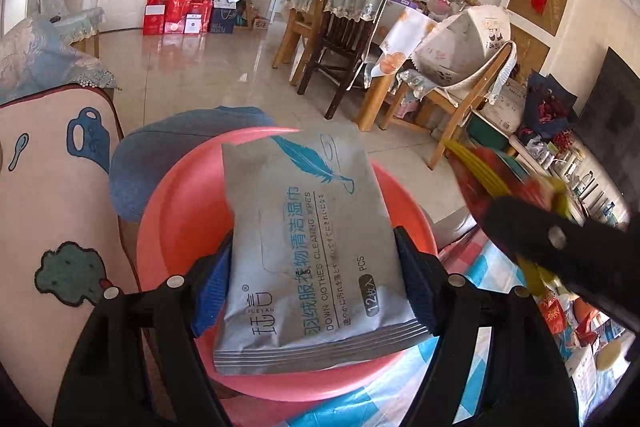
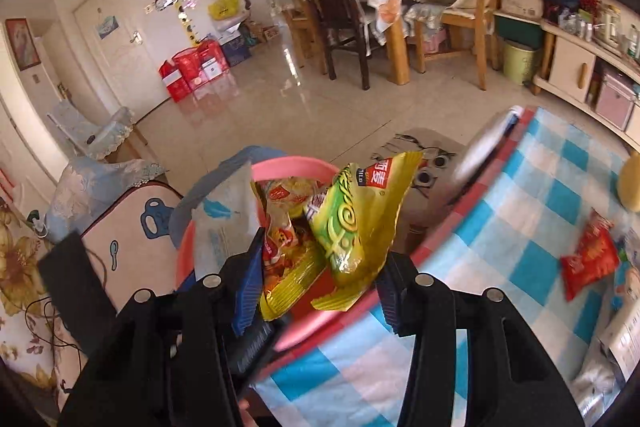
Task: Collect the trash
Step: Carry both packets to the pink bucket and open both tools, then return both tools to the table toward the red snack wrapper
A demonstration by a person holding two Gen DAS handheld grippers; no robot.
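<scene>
Overhead, wipes pack (image 1: pixel 308 247) inside basin rim (image 1: pixel 160 211)

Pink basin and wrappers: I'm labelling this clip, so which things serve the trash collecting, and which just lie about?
In the job:
- pink basin
- wet-wipes pack, in the left gripper
- yellow-green snack bag, at the right gripper
- red snack packet

Lying about:
- checked tablecloth
- dining chairs
- green bin

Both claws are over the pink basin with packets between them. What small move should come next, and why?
Probably spread the left claw to let go of the grey wipes packet. It sits between the pads directly above the pink basin, so it should drop in. The right claw looks open, its yellow-green snack wrapper apparently falling there.
</scene>
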